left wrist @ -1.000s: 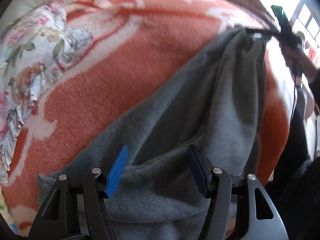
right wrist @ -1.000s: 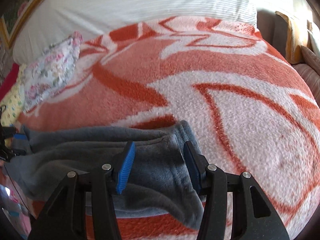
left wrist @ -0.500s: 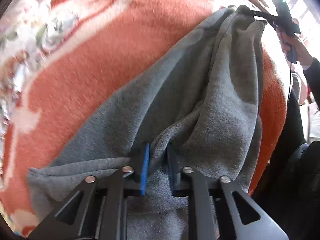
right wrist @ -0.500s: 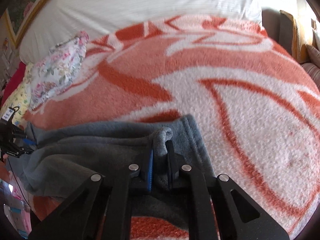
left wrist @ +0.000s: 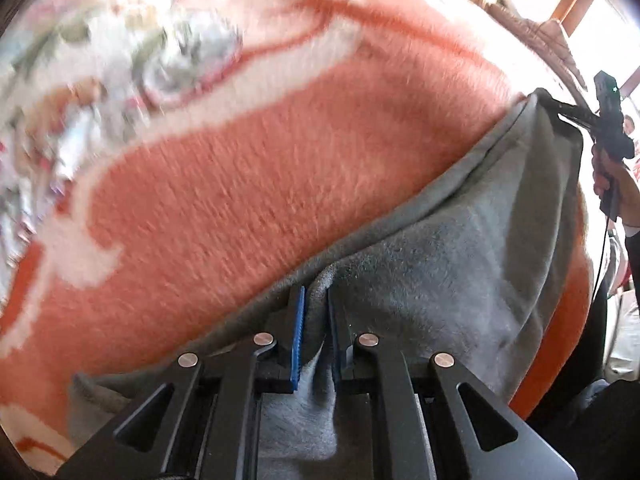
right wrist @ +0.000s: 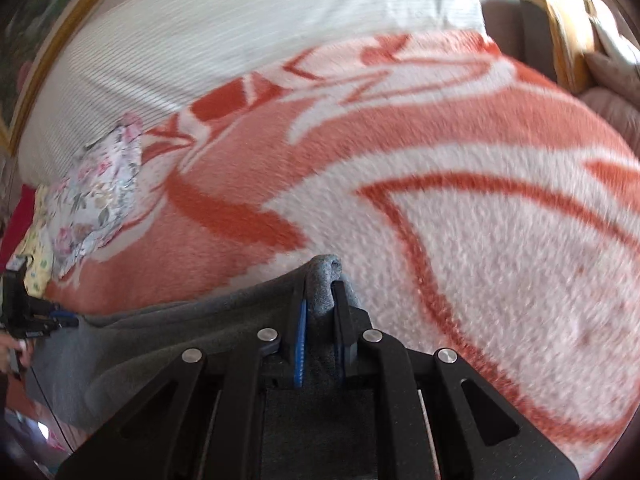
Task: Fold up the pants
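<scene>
Grey fleece pants (left wrist: 460, 264) lie stretched along the near edge of a bed covered with an orange and white blanket (left wrist: 248, 200). My left gripper (left wrist: 316, 300) is shut on a pinched fold at one end of the pants. My right gripper (right wrist: 320, 292) is shut on a bunched fold at the other end of the pants (right wrist: 168, 344). The right gripper also shows far off in the left wrist view (left wrist: 568, 110), holding the far corner. The left gripper shows at the left edge of the right wrist view (right wrist: 44, 320).
A floral cloth (right wrist: 96, 196) lies on the blanket's left side; it also shows blurred in the left wrist view (left wrist: 100, 68). A white striped sheet (right wrist: 248, 28) covers the head of the bed. A cushioned seat (right wrist: 592, 64) stands at the far right.
Both grippers closed on the pants from open a second ago. Since then both have lifted their ends and moved forward over the blanket; the views are motion blurred.
</scene>
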Action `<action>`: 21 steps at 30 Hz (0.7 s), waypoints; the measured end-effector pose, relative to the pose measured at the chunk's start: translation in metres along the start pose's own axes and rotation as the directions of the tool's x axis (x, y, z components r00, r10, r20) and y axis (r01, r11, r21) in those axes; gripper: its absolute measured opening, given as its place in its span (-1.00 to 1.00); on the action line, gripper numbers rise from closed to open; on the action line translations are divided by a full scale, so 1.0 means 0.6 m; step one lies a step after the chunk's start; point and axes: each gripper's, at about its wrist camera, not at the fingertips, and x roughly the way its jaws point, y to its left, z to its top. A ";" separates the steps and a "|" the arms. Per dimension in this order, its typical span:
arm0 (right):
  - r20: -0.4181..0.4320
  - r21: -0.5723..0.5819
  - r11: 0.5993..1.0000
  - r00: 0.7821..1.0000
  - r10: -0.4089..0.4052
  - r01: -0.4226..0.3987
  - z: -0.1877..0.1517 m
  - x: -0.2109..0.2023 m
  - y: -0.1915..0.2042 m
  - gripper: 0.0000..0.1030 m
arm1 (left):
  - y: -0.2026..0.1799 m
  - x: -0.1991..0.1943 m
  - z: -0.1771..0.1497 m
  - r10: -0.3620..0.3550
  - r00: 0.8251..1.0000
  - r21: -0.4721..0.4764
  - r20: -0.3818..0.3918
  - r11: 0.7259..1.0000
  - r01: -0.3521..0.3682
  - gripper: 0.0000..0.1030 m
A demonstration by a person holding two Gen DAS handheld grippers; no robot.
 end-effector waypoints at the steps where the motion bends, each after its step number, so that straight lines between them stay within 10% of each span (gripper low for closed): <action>1: -0.038 0.001 1.000 0.999 -0.018 0.018 -0.003 0.012 0.000 -0.69 | 0.001 -0.006 -0.003 -0.003 1.000 -0.011 0.011 1.000 0.003 -0.72; 6: 0.018 0.047 0.998 0.999 -0.033 0.032 -0.011 -0.037 -0.003 0.04 | 0.014 -0.068 -0.036 0.014 0.998 -0.064 0.069 0.998 -0.010 -0.05; 11: 0.083 0.094 0.995 0.996 -0.018 0.010 -0.044 -0.106 -0.023 0.06 | -0.006 -0.122 -0.033 -0.070 0.988 -0.101 0.140 0.991 0.085 0.00; 21: 0.073 0.260 0.963 0.996 0.054 -0.071 -0.134 -0.120 -0.058 0.06 | -0.207 -0.057 0.145 -0.214 0.967 0.043 0.135 0.977 0.210 0.15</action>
